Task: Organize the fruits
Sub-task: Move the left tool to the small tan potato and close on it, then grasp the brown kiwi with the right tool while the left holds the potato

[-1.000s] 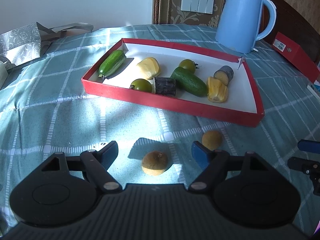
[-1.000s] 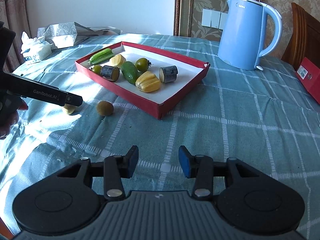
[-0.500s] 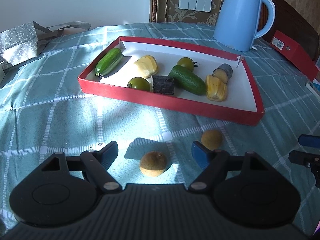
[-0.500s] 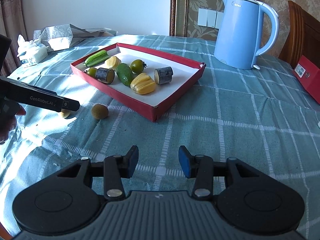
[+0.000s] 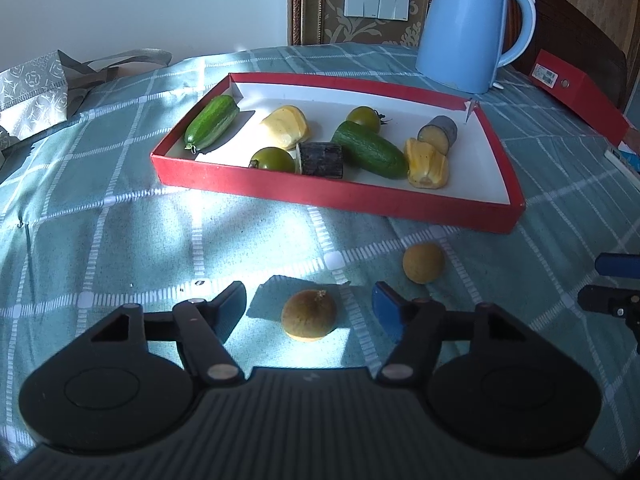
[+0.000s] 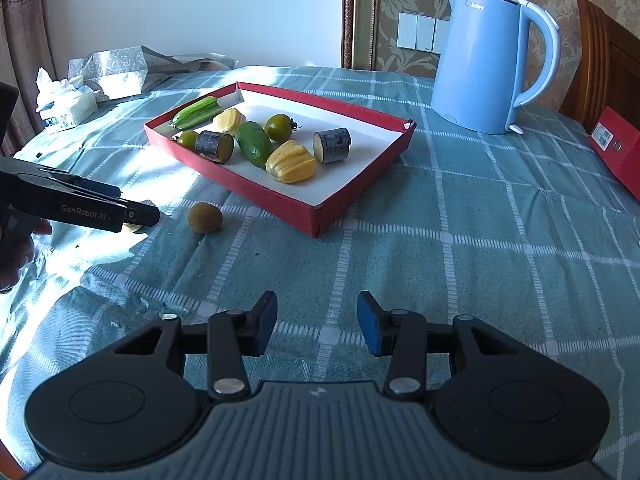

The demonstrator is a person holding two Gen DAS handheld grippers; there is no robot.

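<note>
The left gripper (image 5: 309, 303), marked "GenRobot.AI", stands released around a round brown fruit (image 5: 308, 314). The right gripper (image 6: 317, 319) is released over the checked green tablecloth (image 6: 480, 248).

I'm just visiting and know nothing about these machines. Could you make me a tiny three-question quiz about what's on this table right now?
1. True or false: the left gripper is shut on the near brown fruit.
2. How many round brown fruits lie on the tablecloth outside the red tray?
3. Which stands beyond the tray: A) blue kettle, B) a frying pan, C) a toaster?

Key: 1 false, its jaws are open with the fruit between them; 2 two, the other brown fruit lies nearer the tray; 3 A.
</note>
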